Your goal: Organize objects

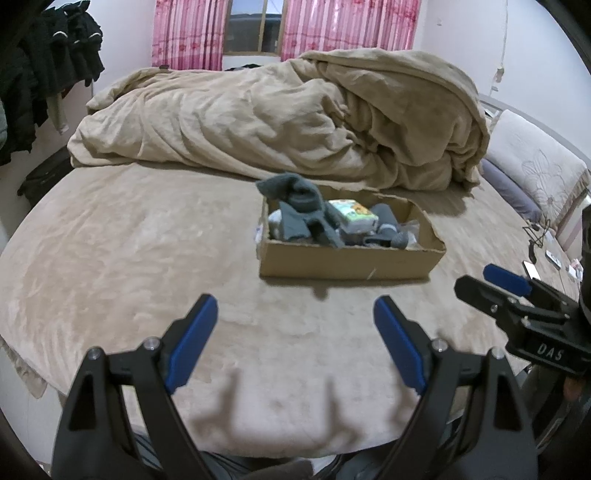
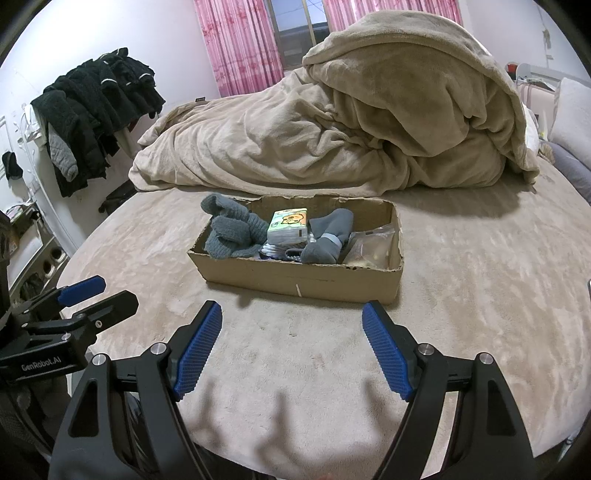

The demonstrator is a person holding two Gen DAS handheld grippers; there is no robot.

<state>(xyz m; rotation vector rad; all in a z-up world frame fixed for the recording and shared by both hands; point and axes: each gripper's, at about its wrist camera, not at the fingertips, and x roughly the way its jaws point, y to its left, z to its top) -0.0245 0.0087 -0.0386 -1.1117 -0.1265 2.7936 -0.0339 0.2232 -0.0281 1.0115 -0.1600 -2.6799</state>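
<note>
A shallow cardboard box [image 1: 347, 263] [image 2: 295, 278] sits on the beige bed. In it lie grey socks [image 1: 301, 206] [image 2: 231, 230], a green tissue pack [image 1: 352, 216] [image 2: 290, 223], another grey sock [image 2: 327, 236] and a clear plastic bag [image 2: 373, 245]. My left gripper [image 1: 295, 310] hovers open over the bedsheet, short of the box, nothing between its blue pads. My right gripper [image 2: 291, 314] is likewise open and empty, just before the box's near wall. Each gripper shows in the other's view: the right one [image 1: 480, 278] at the right edge, the left one [image 2: 99, 291] at the left edge.
A bunched beige blanket [image 1: 277, 118] [image 2: 332, 122] fills the bed behind the box. Dark clothes [image 2: 92, 110] hang at the left wall. Pillows [image 1: 535, 173] and small items with a cable [image 1: 535, 240] lie at the bed's right side. Pink curtains [image 1: 188, 33] frame a window.
</note>
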